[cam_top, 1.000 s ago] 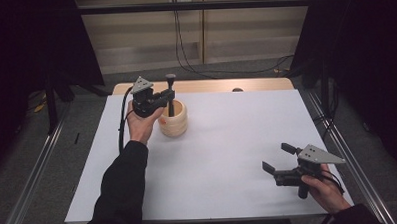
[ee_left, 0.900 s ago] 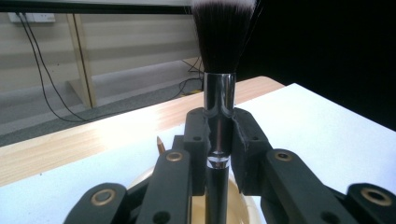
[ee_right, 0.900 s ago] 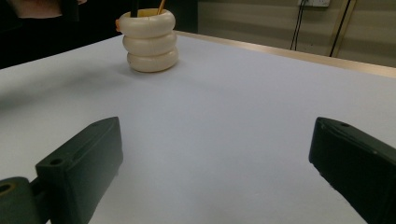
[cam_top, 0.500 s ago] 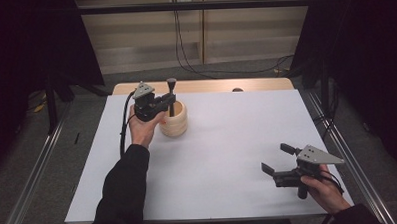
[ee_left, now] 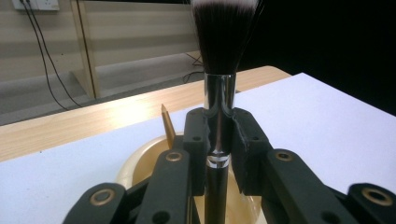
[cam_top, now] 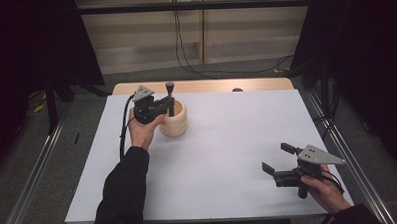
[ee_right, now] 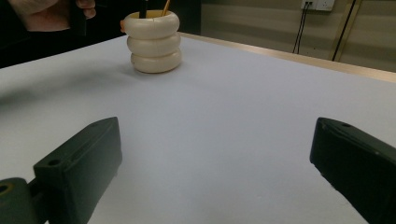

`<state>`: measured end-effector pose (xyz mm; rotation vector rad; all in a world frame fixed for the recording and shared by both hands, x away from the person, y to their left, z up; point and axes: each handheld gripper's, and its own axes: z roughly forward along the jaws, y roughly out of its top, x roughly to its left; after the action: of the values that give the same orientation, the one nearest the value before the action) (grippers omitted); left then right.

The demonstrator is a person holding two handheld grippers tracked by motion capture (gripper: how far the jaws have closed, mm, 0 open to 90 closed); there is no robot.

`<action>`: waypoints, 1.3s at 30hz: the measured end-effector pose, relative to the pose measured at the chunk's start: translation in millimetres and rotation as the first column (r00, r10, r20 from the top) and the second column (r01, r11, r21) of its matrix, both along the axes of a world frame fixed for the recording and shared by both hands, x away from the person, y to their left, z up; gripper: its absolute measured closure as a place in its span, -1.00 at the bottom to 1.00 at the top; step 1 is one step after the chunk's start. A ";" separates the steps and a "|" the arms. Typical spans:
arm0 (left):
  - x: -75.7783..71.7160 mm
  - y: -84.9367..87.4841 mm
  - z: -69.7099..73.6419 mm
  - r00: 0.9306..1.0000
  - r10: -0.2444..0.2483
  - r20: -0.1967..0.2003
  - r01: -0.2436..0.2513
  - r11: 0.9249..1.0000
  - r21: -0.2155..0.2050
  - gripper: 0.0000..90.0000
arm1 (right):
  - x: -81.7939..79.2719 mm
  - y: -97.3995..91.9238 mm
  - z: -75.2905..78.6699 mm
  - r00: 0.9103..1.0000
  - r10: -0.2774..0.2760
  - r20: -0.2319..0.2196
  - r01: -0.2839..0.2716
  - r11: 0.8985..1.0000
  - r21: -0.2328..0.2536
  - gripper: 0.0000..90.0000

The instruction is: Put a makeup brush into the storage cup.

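Little has shifted since the earlier frames: left gripper (cam_top: 162, 104) edged a touch toward the cup w/ the brush upright in its grip, while right gripper (cam_top: 283, 159) kept its spot. Now, in the high view, left gripper sits at about 11 o'clock on the white table (cam_top: 228, 156), just beside and partly over the cream ribbed cup (cam_top: 175, 120), jaws clamped on the makeup brush (cam_top: 170, 95). Left gripper view (ee_left: 219, 140) confirms it: pads (ee_left: 196, 135) squeeze the chrome ferrule from both sides, brush (ee_left: 219, 60) vertical, dark bristles w/ pale tips up top, black handle running down into the cup (ee_left: 140, 163). A thin gold-coloured stick (ee_left: 167, 128) leans inside the cup, just behind the jaws. Right gripper rests at about 4 o'clock, near the table's front-right corner, well apart from cup; jaws spread wide, nothing btwn them. Right gripper view (ee_right: 215, 158) looks across bare white table twd the cup (ee_right: 154, 42) at roughly 11 o'clock, w/ the left hand (ee_right: 46, 14) beside it.
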<state>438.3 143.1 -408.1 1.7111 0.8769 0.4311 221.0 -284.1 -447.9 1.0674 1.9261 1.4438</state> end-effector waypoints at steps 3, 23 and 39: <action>0.6 -0.9 -0.4 1.000 0.016 0.005 -0.016 1.000 0.002 0.59 | 0.2 0.1 0.0 1.000 0.002 0.001 -0.002 1.000 0.002 -0.96; 1.2 -3.6 -1.8 0.999 0.034 0.022 -0.035 0.999 0.015 -0.47 | 1.0 -2.3 1.2 0.999 -0.025 0.028 0.025 1.000 0.001 -0.96; -7.7 4.5 10.0 0.999 0.038 0.020 -0.039 0.999 0.006 -0.96 | 2.2 -1.7 1.0 0.999 -0.014 0.031 0.014 1.000 0.007 -0.99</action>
<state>430.7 147.6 -398.1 1.6953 0.8959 0.4766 223.2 -285.8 -446.9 1.0534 1.8892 1.4522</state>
